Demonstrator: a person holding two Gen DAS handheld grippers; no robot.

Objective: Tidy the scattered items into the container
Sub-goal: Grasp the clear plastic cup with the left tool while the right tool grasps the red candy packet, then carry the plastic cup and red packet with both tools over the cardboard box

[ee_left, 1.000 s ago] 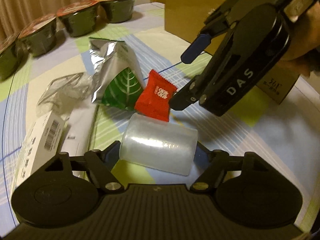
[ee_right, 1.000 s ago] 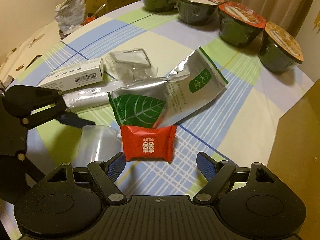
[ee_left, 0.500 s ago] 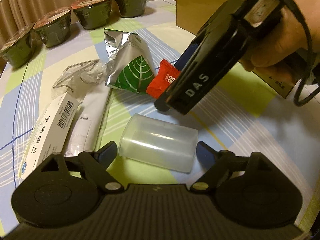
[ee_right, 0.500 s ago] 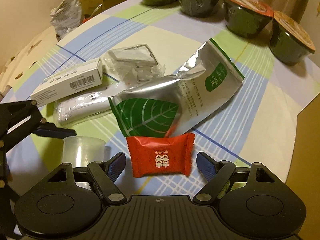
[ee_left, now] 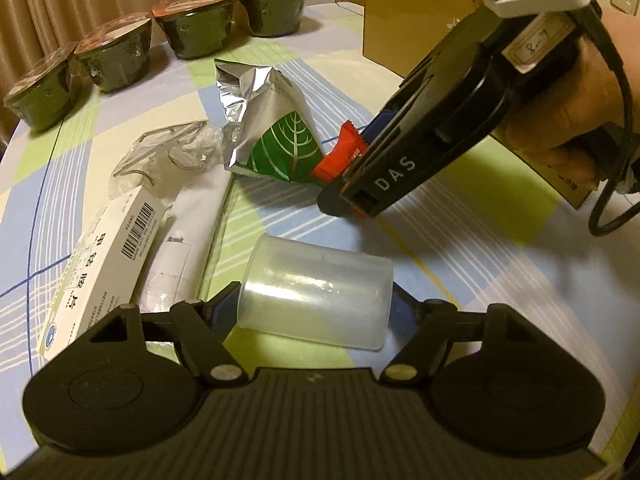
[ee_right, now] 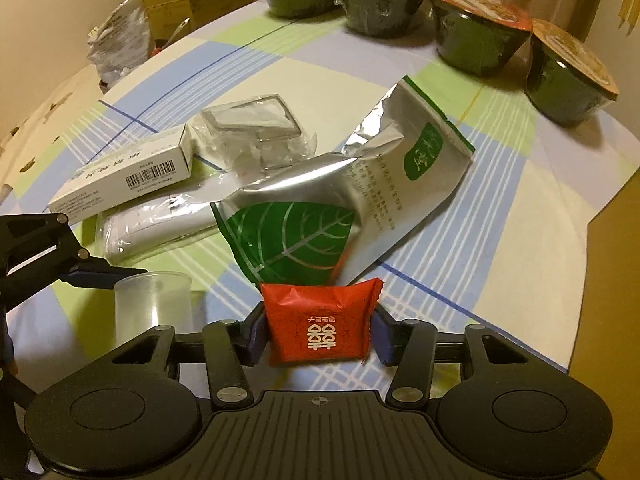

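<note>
Round counter (ee_right: 500, 216) under a checked blue, green and cream cloth, four lidded green bowls (ee_right: 480, 32) along its far edge, foil pouch (ee_right: 360, 200), white box (ee_right: 124, 176), clear wrapped packet (ee_right: 256, 136), white sachet (ee_right: 160, 220), cardboard box (ee_left: 408, 24)

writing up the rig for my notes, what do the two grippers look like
Both are matte black plastic with two round discs at the base and linkage arms on silver pivot screws, ending in dark blue fingers. The right gripper carries white "DAS" lettering, a white band, a handwritten label and a black cable. The left gripper shows no markings. No sleeve is in view.
</note>
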